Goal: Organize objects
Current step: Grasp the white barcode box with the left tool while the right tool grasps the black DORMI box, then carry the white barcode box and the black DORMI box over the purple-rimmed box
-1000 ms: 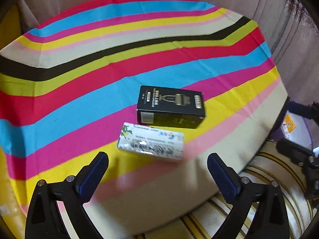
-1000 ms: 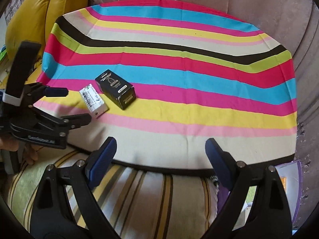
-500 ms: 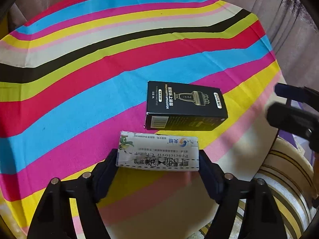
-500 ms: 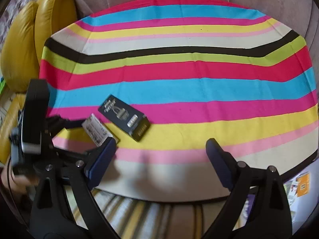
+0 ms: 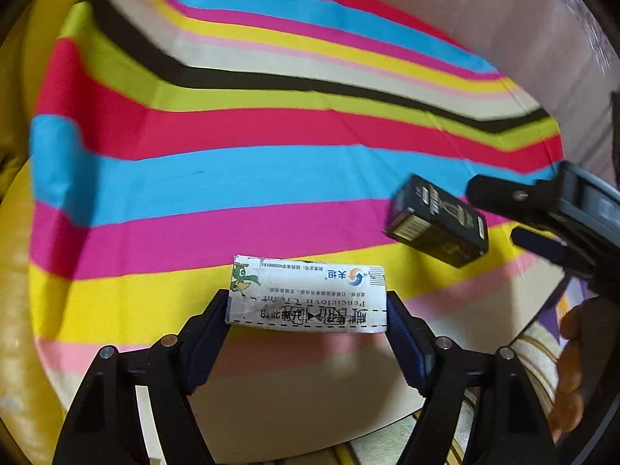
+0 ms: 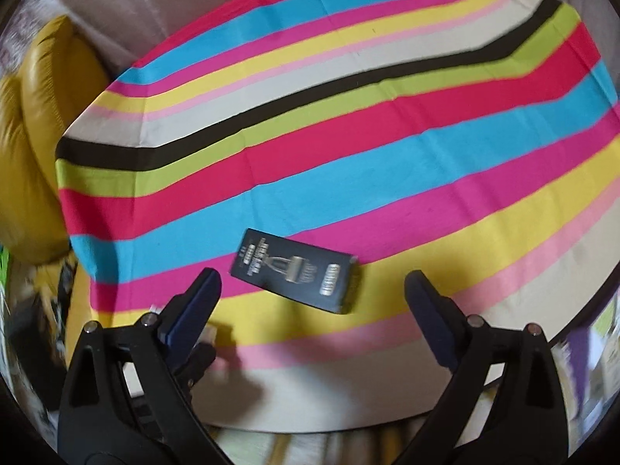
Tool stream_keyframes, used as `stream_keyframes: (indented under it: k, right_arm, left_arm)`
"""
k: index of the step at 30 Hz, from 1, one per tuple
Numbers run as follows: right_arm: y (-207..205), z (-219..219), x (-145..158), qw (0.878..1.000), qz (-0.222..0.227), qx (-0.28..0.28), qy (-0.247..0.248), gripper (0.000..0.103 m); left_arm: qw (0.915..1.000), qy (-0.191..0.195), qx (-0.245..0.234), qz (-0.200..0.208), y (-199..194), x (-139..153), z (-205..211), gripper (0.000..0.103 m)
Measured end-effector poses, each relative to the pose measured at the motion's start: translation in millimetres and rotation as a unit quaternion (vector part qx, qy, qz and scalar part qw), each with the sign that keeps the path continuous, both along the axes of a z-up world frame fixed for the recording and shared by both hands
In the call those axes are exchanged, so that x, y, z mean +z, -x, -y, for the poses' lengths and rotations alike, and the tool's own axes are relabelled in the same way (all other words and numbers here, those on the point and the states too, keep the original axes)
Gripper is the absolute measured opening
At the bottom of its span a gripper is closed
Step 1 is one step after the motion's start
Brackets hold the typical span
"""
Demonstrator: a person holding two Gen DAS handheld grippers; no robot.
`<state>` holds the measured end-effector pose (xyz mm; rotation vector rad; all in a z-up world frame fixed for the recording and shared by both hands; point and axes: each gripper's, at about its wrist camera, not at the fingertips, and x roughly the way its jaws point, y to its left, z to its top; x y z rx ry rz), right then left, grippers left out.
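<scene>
Left gripper [image 5: 308,310]: fingers [image 5: 209,321] pinch the white cream box [image 5: 308,296] at both short ends, over the striped tabletop [image 5: 232,178]. Right gripper [image 6: 312,302]: fingers [image 6: 193,306] spread wide, gripping nothing. The black box [image 6: 296,271] lies flat on the tabletop's yellow and pink stripes, between and just ahead of them.

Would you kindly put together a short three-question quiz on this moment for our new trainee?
1. True or false: the left claw is shut on the white box.
2. Which box lies ahead of the open right claw? A) black box B) white box C) neither
3. Fill in: both boxes are over a striped ____.

Key: 1 true; 2 A; 3 cloth.
</scene>
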<state>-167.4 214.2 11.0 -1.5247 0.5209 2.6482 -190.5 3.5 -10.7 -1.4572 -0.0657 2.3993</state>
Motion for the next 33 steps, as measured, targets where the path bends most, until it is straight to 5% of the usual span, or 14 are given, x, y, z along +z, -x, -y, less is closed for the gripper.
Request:
stream_keyframes:
  k: [10, 20, 33]
  right_arm:
    - [17.9, 29.8, -16.4, 0.996, 0.035, -0.070, -0.039, 0.097]
    - [30.2, 35.7, -47.9, 0.992, 0.065, -0.046, -0.095, 0.090]
    - [-12.2, 27.1, -15.0, 0.991, -0.015, -0.009, -0.130, 0.090]
  left_arm:
    - [0.9982, -0.036, 0.047, -0.007, -5.4, 5.7, 32.7, 0.077]
    - [0.9975, -0.027, 0.063, -0.017, -4.5, 5.3, 32.3, 0.077]
    - [0.9939, -0.003, 0.092, -0.061, -28.8, 24.9, 22.7, 0.077]
